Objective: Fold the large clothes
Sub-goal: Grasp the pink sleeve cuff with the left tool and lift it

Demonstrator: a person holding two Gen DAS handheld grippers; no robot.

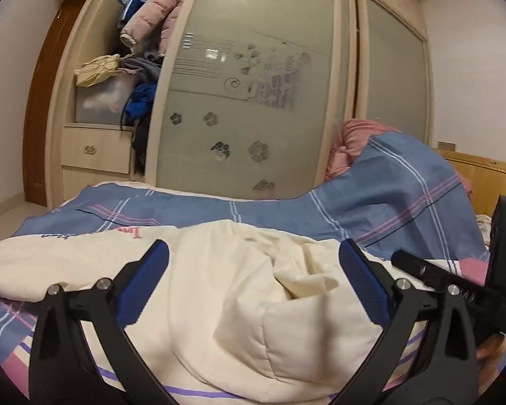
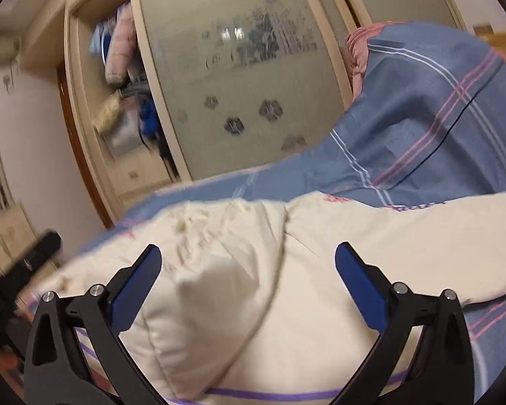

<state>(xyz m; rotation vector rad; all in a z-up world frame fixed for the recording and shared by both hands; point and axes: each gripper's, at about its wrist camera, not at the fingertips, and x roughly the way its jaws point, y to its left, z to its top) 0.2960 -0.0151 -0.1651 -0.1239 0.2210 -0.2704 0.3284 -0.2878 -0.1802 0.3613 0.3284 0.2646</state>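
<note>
A large cream garment [image 1: 239,290] lies crumpled on the bed, its hood part bunched up in front of me; it also shows in the right wrist view [image 2: 286,290]. My left gripper [image 1: 253,263] is open, its blue-padded fingers [image 1: 151,270] spread wide just above the cream fabric and holding nothing. My right gripper [image 2: 248,263] is open too, hovering over the same garment with nothing between its fingers [image 2: 357,280]. The right gripper's body [image 1: 472,290] shows at the right edge of the left wrist view.
The bed carries a blue plaid cover [image 1: 371,199] that rises into a heap at the right over a pink blanket [image 1: 354,135]. Behind stands a wardrobe with frosted sliding doors [image 1: 253,101] and an open section stuffed with clothes [image 1: 141,33]. A wooden headboard [image 1: 489,175] is at far right.
</note>
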